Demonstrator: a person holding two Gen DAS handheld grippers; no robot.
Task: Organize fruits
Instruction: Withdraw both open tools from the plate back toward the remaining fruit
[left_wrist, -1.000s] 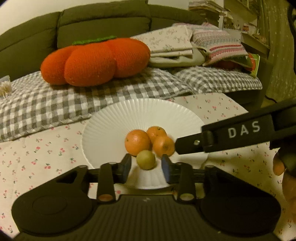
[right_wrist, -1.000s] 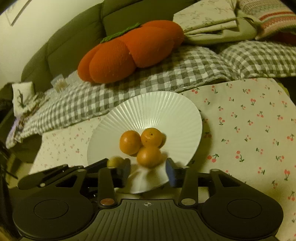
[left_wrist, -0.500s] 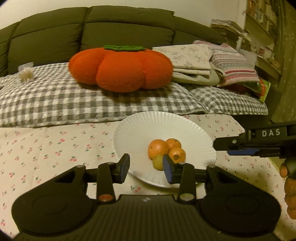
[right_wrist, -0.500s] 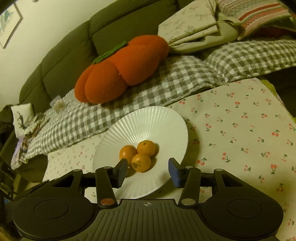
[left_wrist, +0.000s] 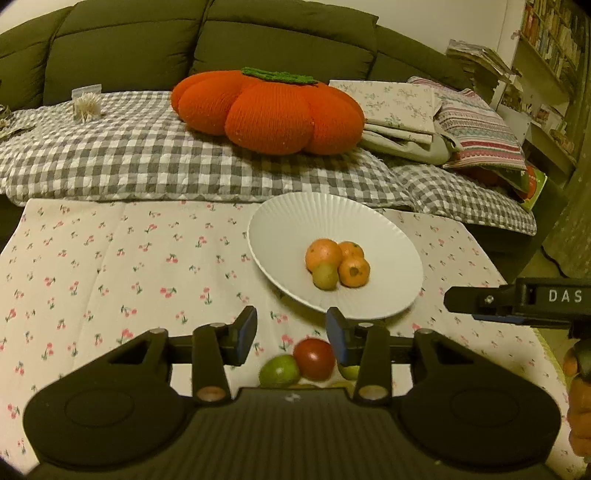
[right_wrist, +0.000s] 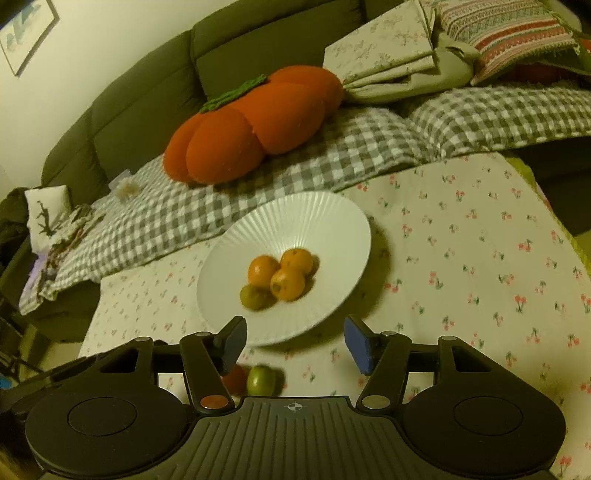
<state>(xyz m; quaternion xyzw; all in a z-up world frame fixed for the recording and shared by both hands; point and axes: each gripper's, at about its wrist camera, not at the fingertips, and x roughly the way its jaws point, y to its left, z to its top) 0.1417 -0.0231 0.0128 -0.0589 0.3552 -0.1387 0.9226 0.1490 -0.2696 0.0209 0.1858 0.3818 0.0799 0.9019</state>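
A white ribbed plate (left_wrist: 384, 295) (right_wrist: 332, 221) rests on the cherry-print cloth and holds three oranges (left_wrist: 323, 254) (right_wrist: 287, 283) with a small yellow-green fruit (left_wrist: 325, 276) (right_wrist: 255, 296) beside them. My left gripper (left_wrist: 291, 330) hovers near the plate's front rim, jaws opening, nothing between them. Below it lie a red fruit (left_wrist: 314, 358) and a green fruit (left_wrist: 279, 371). My right gripper (right_wrist: 295, 341) also stands before the plate, jaws opening and empty; in the left wrist view it shows at the right edge (left_wrist: 517, 301). The green fruit (right_wrist: 260, 380) and red fruit (right_wrist: 234, 380) lie under it.
A large orange pumpkin cushion (left_wrist: 269, 110) lies on a grey checked blanket (left_wrist: 129, 158) over the dark sofa behind the table. Folded linens and a striped cushion (left_wrist: 476, 129) sit at the back right. The cloth (left_wrist: 110, 266) stretches left of the plate.
Both grippers have pulled back and risen from the plate. The left one let go of the yellow-green fruit, which now lies on the plate. Both jaws have widened. Loose fruits have come into view below.
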